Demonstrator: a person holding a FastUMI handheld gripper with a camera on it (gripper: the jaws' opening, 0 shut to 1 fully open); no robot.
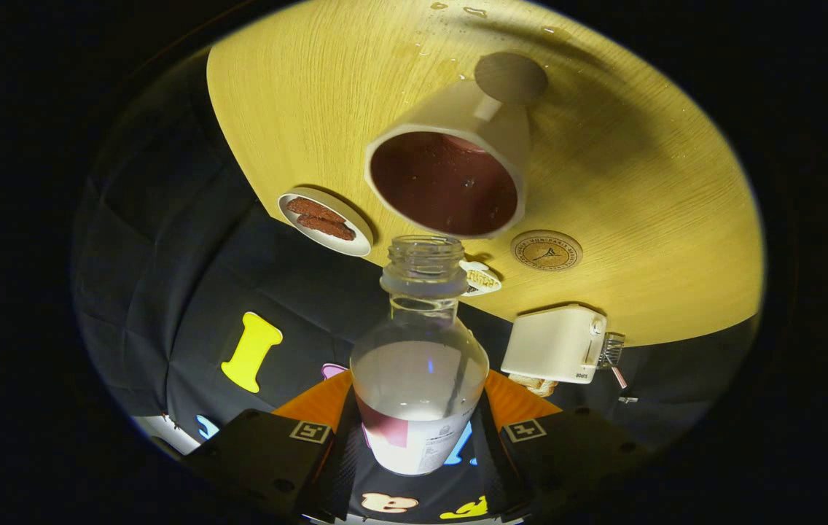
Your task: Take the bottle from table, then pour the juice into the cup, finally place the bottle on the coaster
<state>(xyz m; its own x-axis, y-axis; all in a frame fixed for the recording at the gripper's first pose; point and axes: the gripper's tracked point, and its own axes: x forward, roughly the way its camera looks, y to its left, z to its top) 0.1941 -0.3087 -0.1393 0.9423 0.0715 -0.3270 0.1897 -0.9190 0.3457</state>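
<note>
My gripper [418, 430] is shut on a clear, uncapped bottle [420, 372], one finger pressing each side of its labelled lower body. The bottle looks drained of juice and is tipped steeply, so the table appears upside down beyond it. Its open mouth [423, 251] sits right at the rim of a white cup [450, 171]. The cup holds dark red juice that reaches high up its inside. A round brown coaster [547, 250] lies on the yellow wooden table [662, 219] just beside the cup, beyond the right finger.
A small white plate [325, 221] with brown biscuit pieces rests near the table edge beside the cup. A white boxy appliance [556, 344] stands at the table edge past the coaster. A small pale tag [481, 279] lies behind the bottle neck. Water drops dot the far tabletop.
</note>
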